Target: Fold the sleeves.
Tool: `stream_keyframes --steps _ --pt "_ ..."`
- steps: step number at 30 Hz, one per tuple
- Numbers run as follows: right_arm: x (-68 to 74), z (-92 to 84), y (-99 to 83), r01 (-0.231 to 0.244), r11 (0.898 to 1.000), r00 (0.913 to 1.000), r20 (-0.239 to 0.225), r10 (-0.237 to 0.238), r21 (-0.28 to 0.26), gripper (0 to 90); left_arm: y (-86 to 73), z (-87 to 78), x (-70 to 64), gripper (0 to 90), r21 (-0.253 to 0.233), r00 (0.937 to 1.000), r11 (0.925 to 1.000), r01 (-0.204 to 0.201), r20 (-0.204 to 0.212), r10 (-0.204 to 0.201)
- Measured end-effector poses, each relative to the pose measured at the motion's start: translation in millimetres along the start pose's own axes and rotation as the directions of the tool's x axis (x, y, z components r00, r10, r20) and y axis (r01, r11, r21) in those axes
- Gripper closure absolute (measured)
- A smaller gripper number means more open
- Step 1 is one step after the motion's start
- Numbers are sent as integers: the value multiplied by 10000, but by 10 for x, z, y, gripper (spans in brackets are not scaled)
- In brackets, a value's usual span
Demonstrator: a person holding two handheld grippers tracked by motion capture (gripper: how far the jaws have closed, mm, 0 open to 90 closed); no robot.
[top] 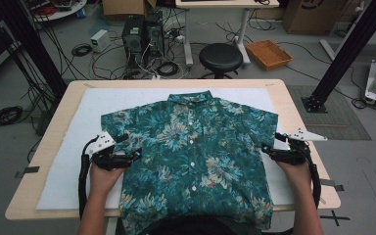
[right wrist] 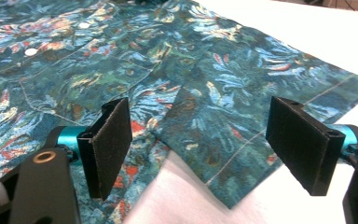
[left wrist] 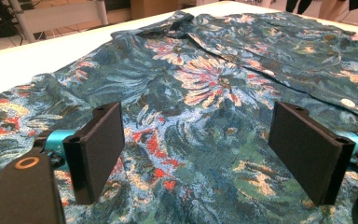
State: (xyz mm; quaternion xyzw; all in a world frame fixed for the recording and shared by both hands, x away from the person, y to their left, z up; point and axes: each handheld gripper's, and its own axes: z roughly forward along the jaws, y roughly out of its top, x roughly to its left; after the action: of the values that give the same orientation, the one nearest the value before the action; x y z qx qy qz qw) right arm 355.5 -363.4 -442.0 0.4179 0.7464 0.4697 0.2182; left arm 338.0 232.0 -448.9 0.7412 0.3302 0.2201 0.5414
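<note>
A teal floral short-sleeved shirt [top: 191, 152] lies flat and face up on a white mat [top: 68, 161], collar at the far side, hem hanging over the near table edge. At the shirt's left side, below the left sleeve, my left gripper [top: 136, 154] stands open; its pads [left wrist: 102, 144] are spread wide over the fabric [left wrist: 200, 121]. My right gripper [top: 266, 148] is open at the shirt's right side, under the right sleeve. Its pads [right wrist: 109, 140] straddle the sleeve hem [right wrist: 242, 158] and the notch of white mat [right wrist: 177, 196] below it.
The mat covers a light wooden table [top: 303, 117]. Beyond the far edge are a black stool [top: 220, 56], computer towers [top: 142, 34] with tangled cables, and an orange tray [top: 268, 53] on the floor. Black frame posts [top: 342, 49] stand at both sides.
</note>
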Motion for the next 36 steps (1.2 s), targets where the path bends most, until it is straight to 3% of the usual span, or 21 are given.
stream_keyframes --steps 8,18,25,32,36 --pt "-38 -10 122 27 10000 9999 147 -28 12 230 -1 1 0 185 -4 10000 10000 25 -9 -25" --pt "-126 82 314 -118 9982 9990 428 93 589 237 0 1 -1 185 -7 10000 10000 25 -6 -25" --pt "-176 189 434 6 9947 9983 585 -66 1025 239 -1 2 -1 185 1 10000 10000 3 -8 -3" --pt "-304 247 511 -434 9939 9974 617 373 1011 239 -2 3 1 185 -21 10000 10000 41 8 -41" --pt "-350 297 537 -435 9928 9959 833 343 1113 239 -2 1 5 185 -14 10000 10000 58 -4 -58"
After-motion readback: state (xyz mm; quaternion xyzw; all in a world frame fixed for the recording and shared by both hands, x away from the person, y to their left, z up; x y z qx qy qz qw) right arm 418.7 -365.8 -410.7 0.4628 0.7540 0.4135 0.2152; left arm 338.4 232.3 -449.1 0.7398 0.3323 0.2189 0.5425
